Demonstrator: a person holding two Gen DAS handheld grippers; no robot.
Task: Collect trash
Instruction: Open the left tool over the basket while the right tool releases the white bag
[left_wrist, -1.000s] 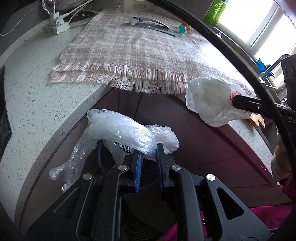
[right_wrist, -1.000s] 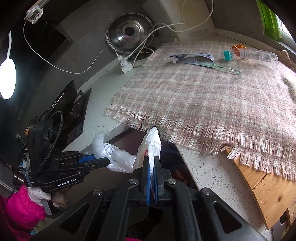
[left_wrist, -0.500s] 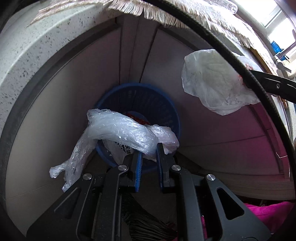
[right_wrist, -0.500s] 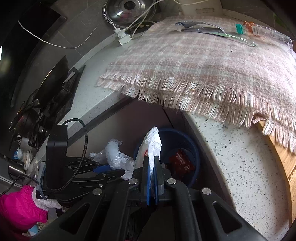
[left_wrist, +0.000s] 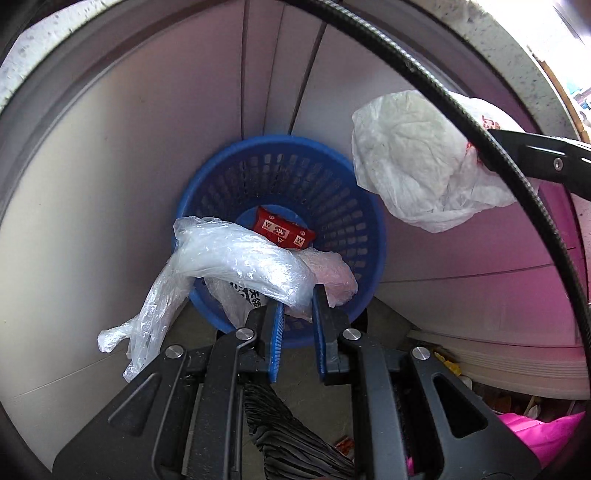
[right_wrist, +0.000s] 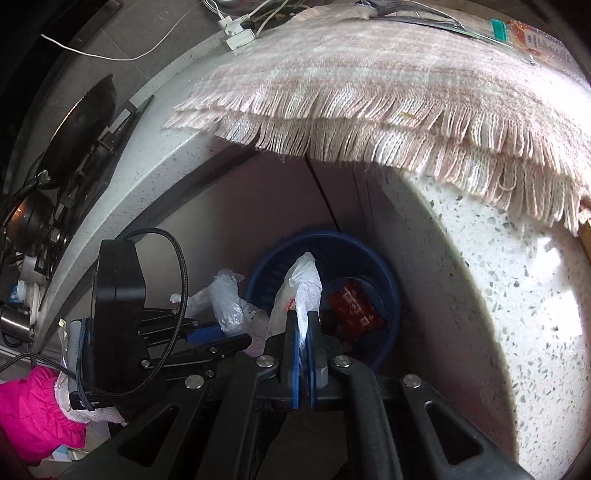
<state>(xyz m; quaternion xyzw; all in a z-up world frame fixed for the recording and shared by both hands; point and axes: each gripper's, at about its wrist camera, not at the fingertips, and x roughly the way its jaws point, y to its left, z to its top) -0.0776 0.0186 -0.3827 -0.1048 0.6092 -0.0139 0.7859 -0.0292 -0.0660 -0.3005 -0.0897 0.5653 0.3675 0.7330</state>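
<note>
The left tongs (left_wrist: 298, 295) are clamped on a crumpled clear plastic bag (left_wrist: 236, 258), which bulges out over the near rim of a blue slotted waste basket (left_wrist: 295, 177); a loose tail of the bag hangs down outside the basket's left wall, toward the floor. The right tongs (right_wrist: 303, 325) are pressed together on a thin white plastic bag (right_wrist: 304, 280), pinched flat between the blue pads, its free end standing up above the fingertips and over the basket's opening. Seen from the left wrist, that white bag (left_wrist: 417, 158) hangs as a puffed bundle up and to the right of the basket, beyond its far right rim, with a red mark near where it is gripped. Inside the basket, on its bottom, lies a red snack wrapper (left_wrist: 282, 230) with white print; it touches neither bag that can be seen. The basket stands on the floor against pale cabinet doors (left_wrist: 110, 166), under the edge of a speckled white table (right_wrist: 498, 277). A pink-and-white plaid cloth (right_wrist: 351, 66) with a fringe lies across the table and overhangs its front edge; a clear plastic bottle (right_wrist: 532, 37) with a teal cap lies near the cloth's far right corner. A pink sleeve (right_wrist: 29, 406) shows behind the left tongs.
</note>
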